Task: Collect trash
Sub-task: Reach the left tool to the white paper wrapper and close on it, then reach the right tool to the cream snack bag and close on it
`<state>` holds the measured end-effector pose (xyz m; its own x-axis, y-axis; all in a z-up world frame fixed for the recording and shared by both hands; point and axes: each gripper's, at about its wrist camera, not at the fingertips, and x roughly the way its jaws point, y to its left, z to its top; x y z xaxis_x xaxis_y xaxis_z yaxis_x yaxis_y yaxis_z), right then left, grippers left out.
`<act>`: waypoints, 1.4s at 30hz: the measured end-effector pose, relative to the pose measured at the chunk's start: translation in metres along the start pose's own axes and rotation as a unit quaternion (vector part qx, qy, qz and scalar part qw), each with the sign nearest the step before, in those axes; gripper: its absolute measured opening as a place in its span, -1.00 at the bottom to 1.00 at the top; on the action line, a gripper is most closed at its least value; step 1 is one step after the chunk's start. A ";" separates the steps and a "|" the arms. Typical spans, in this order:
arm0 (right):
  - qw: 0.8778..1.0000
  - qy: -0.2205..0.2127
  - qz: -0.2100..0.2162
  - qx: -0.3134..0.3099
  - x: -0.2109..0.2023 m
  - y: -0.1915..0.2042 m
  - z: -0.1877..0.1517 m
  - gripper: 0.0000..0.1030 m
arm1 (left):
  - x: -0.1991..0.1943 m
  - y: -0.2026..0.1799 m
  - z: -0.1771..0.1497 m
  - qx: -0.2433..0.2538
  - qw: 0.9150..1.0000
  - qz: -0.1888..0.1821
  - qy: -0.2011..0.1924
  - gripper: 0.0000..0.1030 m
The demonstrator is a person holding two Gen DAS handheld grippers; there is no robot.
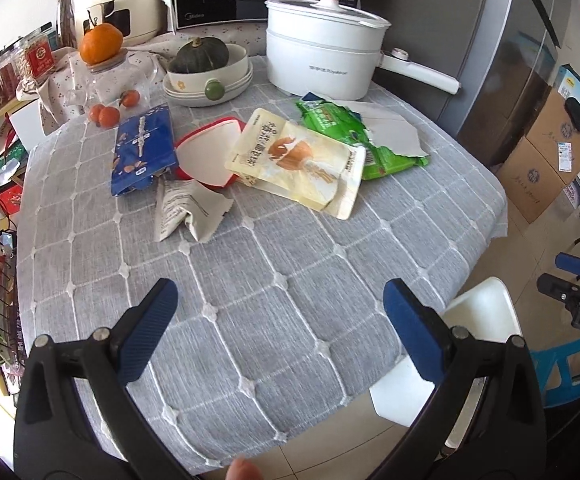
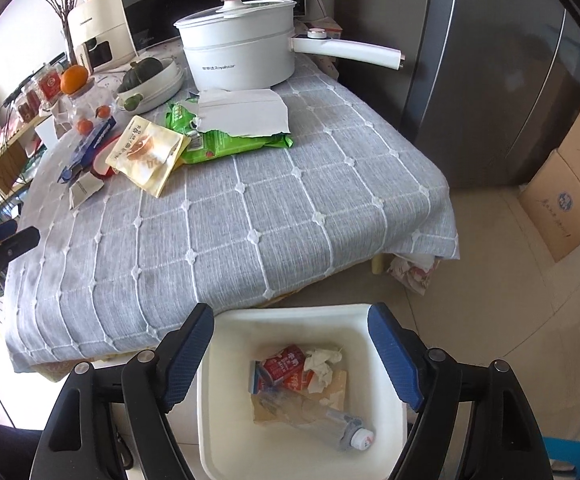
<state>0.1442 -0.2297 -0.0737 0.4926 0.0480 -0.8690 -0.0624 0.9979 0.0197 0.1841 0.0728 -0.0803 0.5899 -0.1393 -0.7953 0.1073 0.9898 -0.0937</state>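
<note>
We face a table under a grey checked cloth, seen past both pairs of fingers. Our left gripper hangs above the near part of the cloth with its fingers spread wide and nothing between them. Our right gripper hangs to the right of the table, its fingers also spread and empty, directly over a white bin on the floor. Below those fingers the bin already holds a red carton, crumpled tissue and a plastic bottle.

The trash left to collect lies well ahead of the left fingers, beyond the bare cloth. Farthest ahead stands a large white pot, which looks like it belongs there. In front of it, ahead and to the right, a green wrapper lies under a torn white card. A yellow pouch overlaps the green wrapper and sits ahead of the gap between the left fingers. Just left of it is a red-rimmed lid, then a blue packet. Nearest the left fingers lies a crumpled paper.

We judge all of these light, thin and floppy, the film ones likely slippery. They lie flat, so we would pinch a raised or curled edge; the paper's upturned fold is the easiest hold.
</note>
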 end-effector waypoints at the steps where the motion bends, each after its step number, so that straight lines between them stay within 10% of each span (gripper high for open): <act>1: 1.000 -0.001 -0.003 -0.002 0.002 0.002 0.003 0.57 | 0.008 0.007 0.003 -0.007 1.000 0.006 0.002 0.98; 20: 0.999 0.033 -0.005 -0.004 0.050 0.013 0.035 0.57 | 0.102 0.108 0.017 -0.288 0.957 -0.022 0.001 0.40; 26: 0.999 0.036 0.001 -0.001 0.053 0.017 0.036 0.57 | 0.111 0.094 0.027 -0.238 0.970 0.040 -0.005 0.37; 33: 0.999 0.036 -0.002 0.000 0.053 0.015 0.034 0.57 | 0.108 0.081 0.033 -0.154 0.984 0.091 -0.018 -0.46; 42: 1.000 0.002 -0.006 -0.004 0.052 0.023 0.043 0.57 | 0.062 0.051 0.025 -0.119 0.993 0.014 0.007 -0.71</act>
<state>0.2057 -0.2024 -0.0975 0.4904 0.0358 -0.8707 -0.0633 0.9980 0.0054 0.2462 0.1138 -0.1197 0.5789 -0.1129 -0.8075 -0.1019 0.9726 -0.2090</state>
